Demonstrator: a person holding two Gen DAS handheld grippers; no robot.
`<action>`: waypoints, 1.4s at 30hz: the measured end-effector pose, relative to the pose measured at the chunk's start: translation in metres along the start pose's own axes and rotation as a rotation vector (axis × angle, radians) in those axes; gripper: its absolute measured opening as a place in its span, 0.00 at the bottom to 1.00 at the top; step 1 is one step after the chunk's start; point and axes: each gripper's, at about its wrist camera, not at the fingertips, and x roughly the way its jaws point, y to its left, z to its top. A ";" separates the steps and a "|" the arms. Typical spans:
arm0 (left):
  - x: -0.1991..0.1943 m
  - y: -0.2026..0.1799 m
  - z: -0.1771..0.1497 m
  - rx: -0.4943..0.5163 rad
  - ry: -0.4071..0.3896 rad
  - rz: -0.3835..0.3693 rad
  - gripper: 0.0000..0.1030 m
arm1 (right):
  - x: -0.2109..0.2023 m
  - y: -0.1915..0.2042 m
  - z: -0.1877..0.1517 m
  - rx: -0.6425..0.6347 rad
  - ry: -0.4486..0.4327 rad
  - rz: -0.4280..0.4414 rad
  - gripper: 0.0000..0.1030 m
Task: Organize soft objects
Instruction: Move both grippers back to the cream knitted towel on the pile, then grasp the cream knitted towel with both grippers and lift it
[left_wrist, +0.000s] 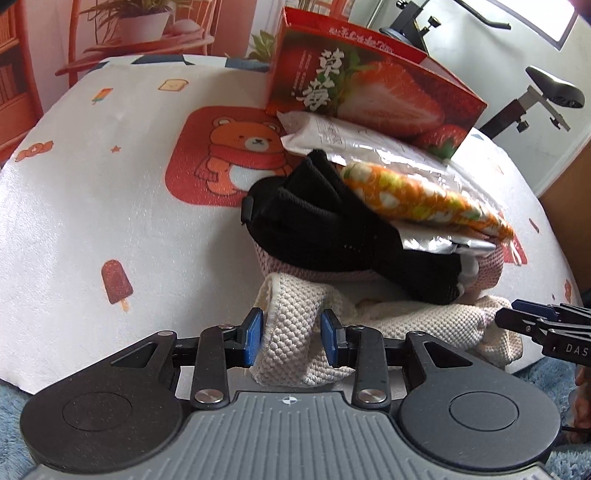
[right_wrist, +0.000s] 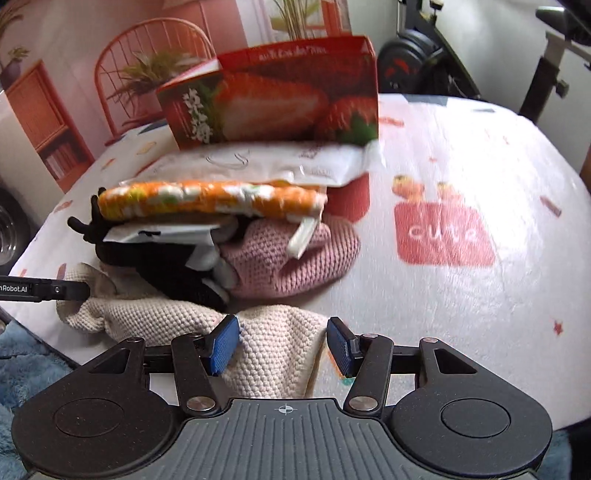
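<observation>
The left gripper (left_wrist: 291, 338) has its blue pads against either side of a bunched fold of the cream knitted cloth (left_wrist: 295, 332), gripping it at the near edge of the table (left_wrist: 74, 221). The right gripper (right_wrist: 282, 347) stands with its jaws parted around another fold of the same cloth (right_wrist: 273, 343); the left pad touches the knit, the right pad is clear of it. Its side arm reads "DAS" in the left view, and the left gripper's arm reads "nRobot.AI" in the right view.

Behind the cloth lies a heap: a pink knitted piece (right_wrist: 295, 254), a black sock (left_wrist: 332, 229) on top of it, silver and white foil packets (left_wrist: 406, 155), and an orange flowered pouch (right_wrist: 210, 201) laid across them. At the far edge stands a red strawberry box (left_wrist: 369, 85) printed with "草莓" in white. The table's cover shows a bear in a scarf (left_wrist: 240, 155) and a red patch (right_wrist: 443, 236) reading "cute".
</observation>
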 end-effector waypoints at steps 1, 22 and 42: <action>0.002 0.000 -0.001 0.000 0.007 0.002 0.35 | 0.001 0.000 0.000 0.000 0.003 0.001 0.49; 0.016 0.003 -0.001 0.019 0.015 -0.007 0.34 | 0.016 -0.003 -0.001 0.039 0.057 -0.011 0.63; 0.016 0.002 -0.002 0.026 0.011 -0.008 0.34 | 0.014 0.006 0.001 -0.018 0.051 0.068 0.28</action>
